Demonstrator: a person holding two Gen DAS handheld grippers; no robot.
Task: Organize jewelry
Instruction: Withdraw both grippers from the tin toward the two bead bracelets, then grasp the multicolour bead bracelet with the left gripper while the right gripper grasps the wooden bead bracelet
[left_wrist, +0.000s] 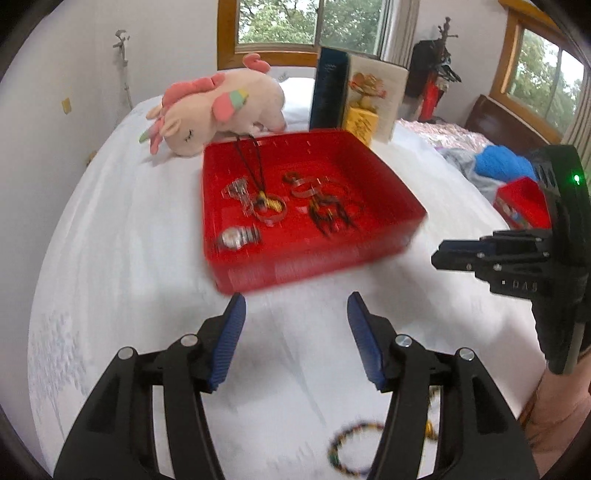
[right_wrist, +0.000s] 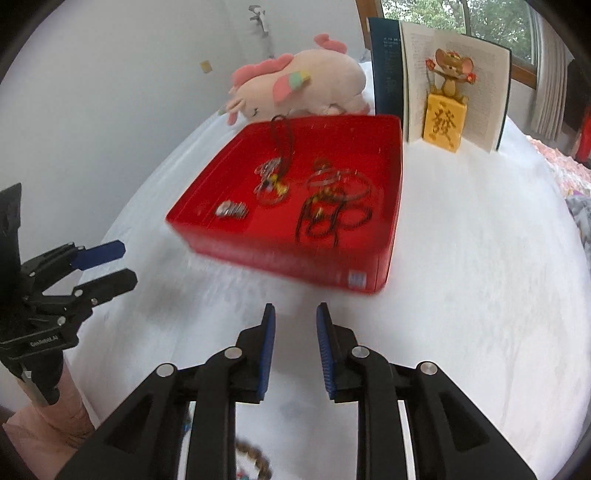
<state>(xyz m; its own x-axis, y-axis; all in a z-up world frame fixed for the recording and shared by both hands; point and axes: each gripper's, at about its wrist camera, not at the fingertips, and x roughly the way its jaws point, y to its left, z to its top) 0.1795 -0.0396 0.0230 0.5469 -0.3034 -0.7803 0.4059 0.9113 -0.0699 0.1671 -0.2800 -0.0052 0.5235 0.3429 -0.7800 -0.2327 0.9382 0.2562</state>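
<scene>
The red tray (left_wrist: 295, 254) is placed on the white bed (left_wrist: 129, 258), towards its far end, in front of a plush toy (left_wrist: 218, 107) and an open book (left_wrist: 376, 96). Inside the tray a watch (left_wrist: 236, 236) is seen near the front left corner, with bracelets (left_wrist: 310, 188) and a black cord necklace (left_wrist: 255, 162) beside it. A beaded bracelet (left_wrist: 351, 450) lies on the bed near its front edge, outside the tray. The left tool (left_wrist: 295, 314) is open and empty. The right tool (right_wrist: 295, 317) is narrowly parted, with nothing gripped.
</scene>
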